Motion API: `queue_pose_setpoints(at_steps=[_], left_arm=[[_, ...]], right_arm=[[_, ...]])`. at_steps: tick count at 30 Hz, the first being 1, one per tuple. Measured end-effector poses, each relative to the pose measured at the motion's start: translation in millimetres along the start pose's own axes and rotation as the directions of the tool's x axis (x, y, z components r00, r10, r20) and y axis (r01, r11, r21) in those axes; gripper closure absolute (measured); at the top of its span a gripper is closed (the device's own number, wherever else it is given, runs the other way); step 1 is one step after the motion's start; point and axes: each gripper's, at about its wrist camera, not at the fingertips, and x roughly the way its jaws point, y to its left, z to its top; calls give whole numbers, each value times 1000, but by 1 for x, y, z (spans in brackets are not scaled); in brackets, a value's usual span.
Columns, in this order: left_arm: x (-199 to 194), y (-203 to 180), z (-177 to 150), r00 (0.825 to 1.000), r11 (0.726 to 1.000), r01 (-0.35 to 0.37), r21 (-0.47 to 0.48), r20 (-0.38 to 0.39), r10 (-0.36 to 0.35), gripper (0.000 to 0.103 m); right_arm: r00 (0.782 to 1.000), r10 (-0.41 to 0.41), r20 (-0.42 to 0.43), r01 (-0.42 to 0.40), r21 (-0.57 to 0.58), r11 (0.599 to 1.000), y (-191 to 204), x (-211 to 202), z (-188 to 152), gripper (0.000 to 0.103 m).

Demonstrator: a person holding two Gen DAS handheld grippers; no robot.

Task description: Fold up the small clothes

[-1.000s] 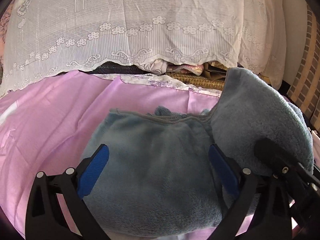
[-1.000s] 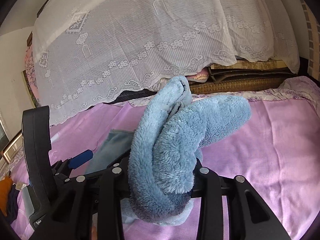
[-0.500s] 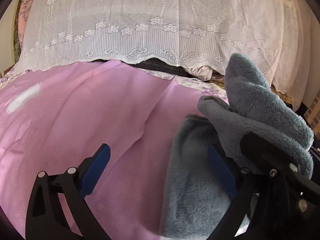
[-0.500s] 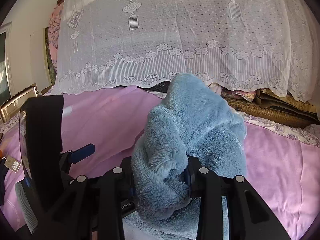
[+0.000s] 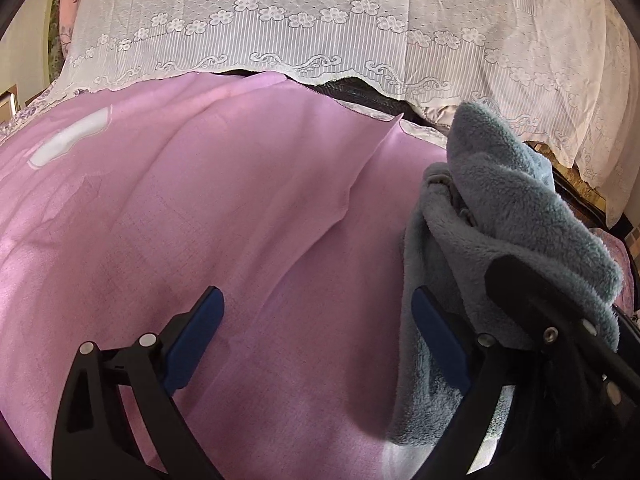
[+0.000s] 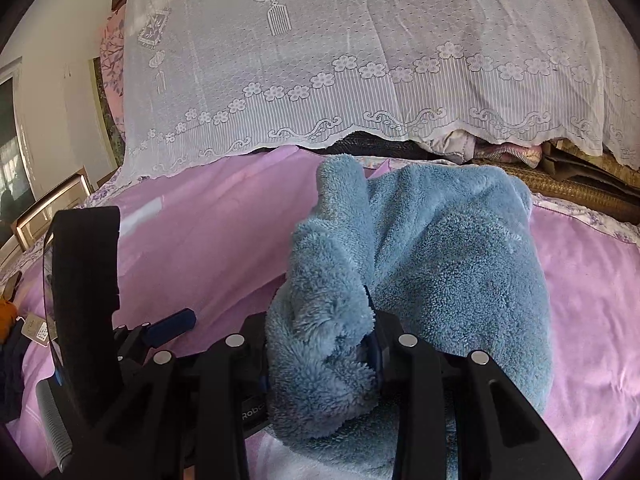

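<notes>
Relative to the frame one second earlier, the left gripper had moved off the garment: its blue pads, which then straddled the flat blue fleece, now stood wide apart over bare pink bedsheet, holding nothing. The blue fleece garment had shifted from the centre of the left wrist view to its right edge, where it lay just beside the right-hand pad. In the right wrist view the two long folds that had stuck up and outward a second ago had collapsed into one rounded heap.

The right gripper was clamped on the garment, with a thick bunch of fleece squeezed between its black fingers and spilling over them. The rest of the garment draped forward and to the right onto the bedsheet, its lower part lying on the sheet below the gripper. The fabric was plush, light blue with a greyer cast in the left wrist view, folded over on itself in soft lobes, with a seam edge visible near its top in that view. A white lace cover hung over the stack behind the bed.
</notes>
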Motion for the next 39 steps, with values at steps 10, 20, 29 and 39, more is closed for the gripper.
queue_pose_setpoints(at_steps=[10, 20, 29, 39], left_arm=[[7, -5, -7, 999, 999, -40, 35, -25, 41, 11], [19, -2, -13, 993, 997, -59, 46, -97, 63, 10], [17, 0, -16, 993, 997, -56, 51, -97, 61, 11], [17, -2, -16, 993, 996, -45, 73, -107, 53, 12]], right_arm=[[1000, 21, 8, -21, 21, 1000, -4, 4, -8, 64], [999, 33, -7, -33, -15, 999, 0, 8, -14, 58], [999, 51, -7, -52, -22, 998, 1, 6, -17, 57], [996, 81, -26, -82, -27, 996, 1, 4, -21, 56]])
